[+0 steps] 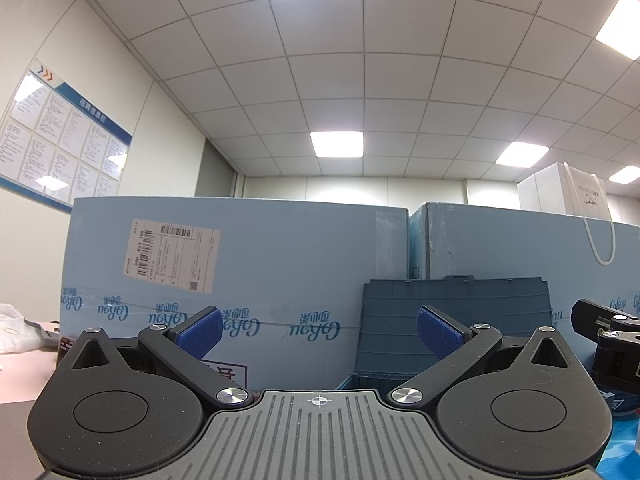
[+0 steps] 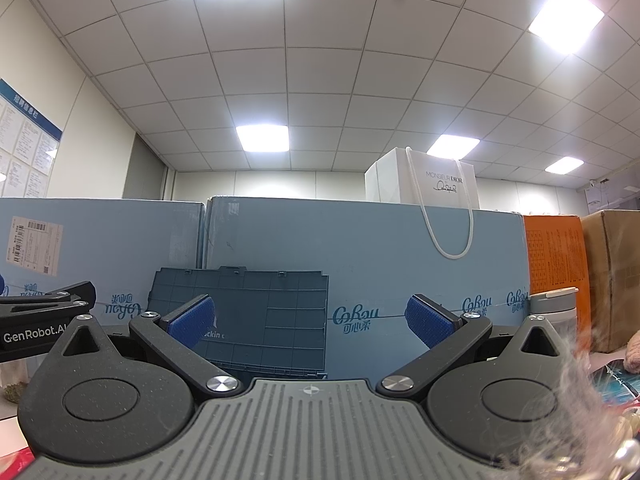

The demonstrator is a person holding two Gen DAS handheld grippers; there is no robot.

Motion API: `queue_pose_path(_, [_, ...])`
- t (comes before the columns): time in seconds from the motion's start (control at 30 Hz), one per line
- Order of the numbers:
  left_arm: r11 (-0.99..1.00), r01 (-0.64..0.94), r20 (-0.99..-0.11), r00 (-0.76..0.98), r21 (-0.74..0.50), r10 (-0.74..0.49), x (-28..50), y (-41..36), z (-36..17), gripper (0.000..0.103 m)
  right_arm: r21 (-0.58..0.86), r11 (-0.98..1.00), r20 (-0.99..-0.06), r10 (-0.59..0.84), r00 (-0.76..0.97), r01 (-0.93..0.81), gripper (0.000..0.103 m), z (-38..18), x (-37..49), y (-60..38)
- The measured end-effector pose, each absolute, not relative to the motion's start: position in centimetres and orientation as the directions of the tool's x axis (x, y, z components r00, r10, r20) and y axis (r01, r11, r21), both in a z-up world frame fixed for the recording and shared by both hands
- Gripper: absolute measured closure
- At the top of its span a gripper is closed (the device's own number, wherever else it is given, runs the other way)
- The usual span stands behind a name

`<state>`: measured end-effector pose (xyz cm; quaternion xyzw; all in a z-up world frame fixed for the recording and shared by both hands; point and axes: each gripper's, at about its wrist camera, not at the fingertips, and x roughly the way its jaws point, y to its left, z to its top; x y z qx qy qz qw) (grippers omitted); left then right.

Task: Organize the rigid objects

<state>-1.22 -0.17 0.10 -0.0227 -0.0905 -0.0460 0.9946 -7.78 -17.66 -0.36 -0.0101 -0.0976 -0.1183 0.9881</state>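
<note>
A dark blue plastic storage box stands with its ribbed lid (image 1: 454, 320) (image 2: 256, 316) raised against the light blue cartons. My left gripper (image 1: 318, 332) is open, its blue pads wide apart with nothing between them, and it faces the cartons just left of the lid. My right gripper (image 2: 310, 326) is open too, empty, level with the lid's right half. Each gripper shows in the other's view: the right one at the edge (image 1: 612, 344), the left one at the edge (image 2: 44, 316). Both views tilt upward, so the box's inside is hidden.
Two light blue cartons (image 1: 248, 272) (image 2: 400, 264) form a wall behind the box. A white paper bag (image 2: 430, 184) sits on top. To the right stand an orange box (image 2: 556, 264), a brown carton (image 2: 616, 272) and a grey-lidded jar (image 2: 554, 308). A white plastic bag (image 1: 16, 328) lies at left.
</note>
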Motion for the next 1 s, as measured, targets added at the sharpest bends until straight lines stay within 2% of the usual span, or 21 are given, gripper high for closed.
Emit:
queue_pose_path(0.27, [0.991,0.126,0.209,0.971,-0.049,-0.113,-1.7,0.2,0.1,0.0,0.016,0.975,0.215,-0.222,0.951,0.224,0.0,-0.4,-8.2,-17.8])
queue_pose_path(0.47, [0.985,0.162,0.205,0.967,-0.052,-0.149,-2.1,0.5,0.4,0.0,0.036,0.962,0.276,-0.269,0.923,0.269,0.0,-0.2,-9.7,-17.7])
queue_pose_path(0.67, [0.978,0.194,0.218,0.961,-0.081,-0.172,-2.9,0.9,0.9,0.0,-0.017,0.962,0.258,-0.26,0.93,0.274,0.0,1.1,-11.5,-17.4])
queue_pose_path(0.77, [0.963,0.248,0.213,0.952,-0.108,-0.221,-3.2,1.3,1.4,0.0,-0.007,0.966,0.245,-0.249,0.937,0.258,0.0,2.3,-13.2,-17.8])
queue_pose_path(0.83, [0.95,0.289,0.205,0.943,-0.118,-0.261,-3.6,1.5,1.6,0.0,0.003,0.968,0.205,-0.246,0.947,0.25,0.0,3.4,-14.1,-18.3])
queue_pose_path(1.0, [0.94,0.341,0.148,0.931,-0.02,-0.335,-4.0,-0.2,1.6,0.0,0.033,0.965,0.157,-0.263,0.952,0.261,0.0,4.9,-17.0,-20.0])
